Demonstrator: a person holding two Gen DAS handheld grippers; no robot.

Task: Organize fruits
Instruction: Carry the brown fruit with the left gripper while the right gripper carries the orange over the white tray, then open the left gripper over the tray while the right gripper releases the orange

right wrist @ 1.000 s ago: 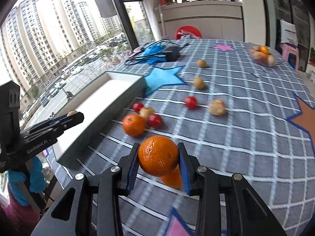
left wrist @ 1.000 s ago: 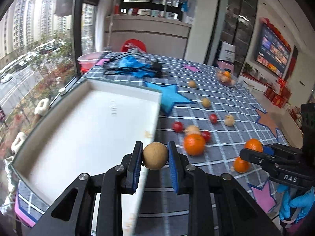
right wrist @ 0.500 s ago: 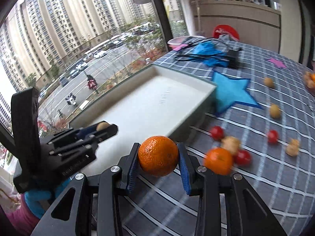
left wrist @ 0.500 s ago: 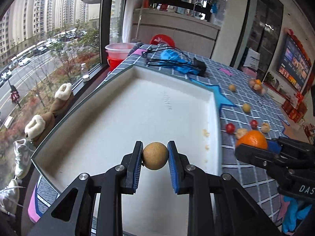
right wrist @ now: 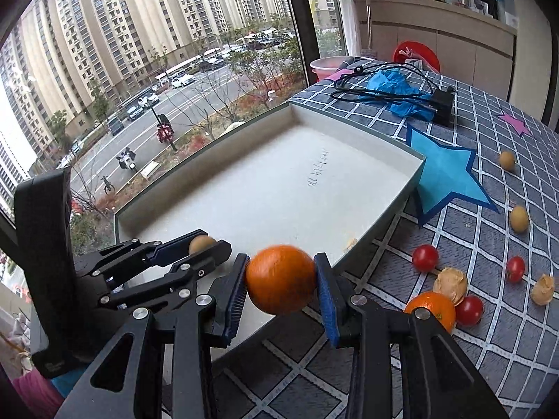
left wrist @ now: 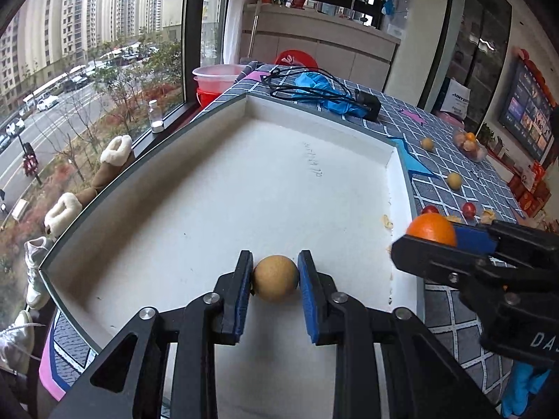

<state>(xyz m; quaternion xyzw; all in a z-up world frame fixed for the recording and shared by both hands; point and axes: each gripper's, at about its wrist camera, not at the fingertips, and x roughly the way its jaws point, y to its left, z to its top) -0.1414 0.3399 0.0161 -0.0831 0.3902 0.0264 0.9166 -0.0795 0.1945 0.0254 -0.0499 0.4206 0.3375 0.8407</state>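
My left gripper [left wrist: 275,279] is shut on a small tan round fruit [left wrist: 276,277] and holds it over the near part of the white tray [left wrist: 146,188]. It also shows in the right wrist view [right wrist: 202,244]. My right gripper [right wrist: 281,284] is shut on an orange [right wrist: 280,283] above the tray's near right rim [right wrist: 380,230]. That orange also shows in the left wrist view [left wrist: 431,228]. The tray holds no fruit, only crumbs.
On the checked cloth right of the tray lie another orange [right wrist: 433,309], red cherry tomatoes [right wrist: 424,257], tan fruits [right wrist: 518,219] and pale husks [right wrist: 450,282]. A blue star mat [right wrist: 443,174], blue gloves and a black cable [right wrist: 394,96] lie beyond. The window is at left.
Both grippers have moved left, from over the cloth to over the tray, each still holding its fruit. The right gripper has come closer to the tray's rim.
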